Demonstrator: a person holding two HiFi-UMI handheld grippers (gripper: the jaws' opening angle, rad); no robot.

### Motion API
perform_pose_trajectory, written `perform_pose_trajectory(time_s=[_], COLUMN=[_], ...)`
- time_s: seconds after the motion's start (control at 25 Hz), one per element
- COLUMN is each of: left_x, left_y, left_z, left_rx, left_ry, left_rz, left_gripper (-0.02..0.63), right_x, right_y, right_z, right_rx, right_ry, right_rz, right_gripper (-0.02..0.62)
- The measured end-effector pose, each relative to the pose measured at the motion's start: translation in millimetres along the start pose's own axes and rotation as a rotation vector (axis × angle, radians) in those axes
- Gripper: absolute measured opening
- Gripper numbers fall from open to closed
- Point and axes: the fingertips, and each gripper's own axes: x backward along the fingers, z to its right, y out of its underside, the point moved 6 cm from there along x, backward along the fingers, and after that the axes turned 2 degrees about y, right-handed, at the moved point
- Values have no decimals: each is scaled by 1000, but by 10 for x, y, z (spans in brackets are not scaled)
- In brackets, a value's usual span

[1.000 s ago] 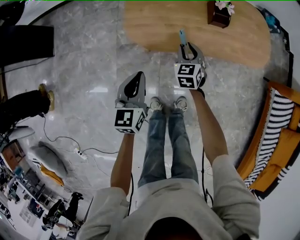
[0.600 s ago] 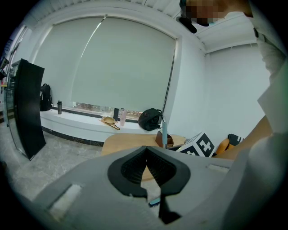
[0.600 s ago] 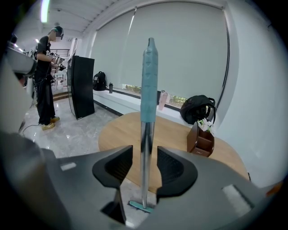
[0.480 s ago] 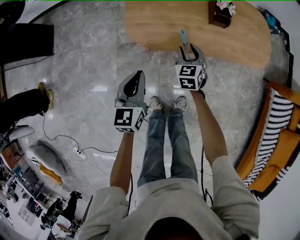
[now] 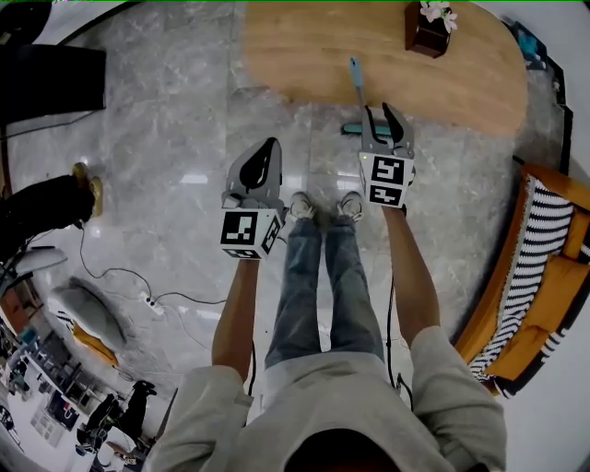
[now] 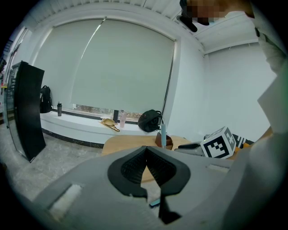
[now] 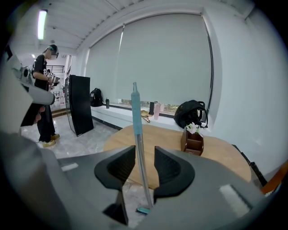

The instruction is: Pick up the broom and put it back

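Observation:
The broom [image 5: 354, 78] has a light blue handle and stands upright at the edge of the wooden table [image 5: 304, 46], its teal head [image 5: 355, 129] on the floor. My right gripper [image 5: 385, 115] sits just right of it, drawn back, jaws open. They have just been closing, with no pad on the handle. In the right gripper view the broom [image 7: 135, 112] shows through the gap of the right gripper [image 7: 144, 155], beyond the jaws. My left gripper [image 5: 270, 147] hangs to the left, shut and empty. The left gripper view shows its jaws [image 6: 146, 150] meeting, with the broom [image 6: 163, 130] far ahead.
A wooden box with flowers [image 5: 430, 28] stands on the table. A striped sofa [image 5: 544, 267] lies to the right. A cable and power strip [image 5: 152, 301] trail on the marble floor at left. A black panel [image 7: 80, 103] and a standing person [image 7: 42, 90] are at left.
My right gripper has let go of the broom handle and pulled back toward me and to the right. The broom now stands free, its head showing. The left gripper has stayed put.

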Motion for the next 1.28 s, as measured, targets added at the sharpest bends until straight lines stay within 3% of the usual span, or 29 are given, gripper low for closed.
perform_pose_trajectory(time_s=[0.52, 0.92, 1.28], left_x=[4, -50, 112], left_y=[-148, -687, -1366], left_z=[112, 244, 331], left_rx=[-9, -46, -76], left_ry=[-7, -15, -33], left_rz=[21, 81, 144], left_gripper=[2, 2, 2], right_x=[562, 938, 1401], right_y=[-65, -529, -1296], right_z=[360, 609, 813], right_rx=[-56, -28, -21], right_ry=[33, 23, 35], right_rz=[72, 130, 235], right_gripper=[0, 0, 0])
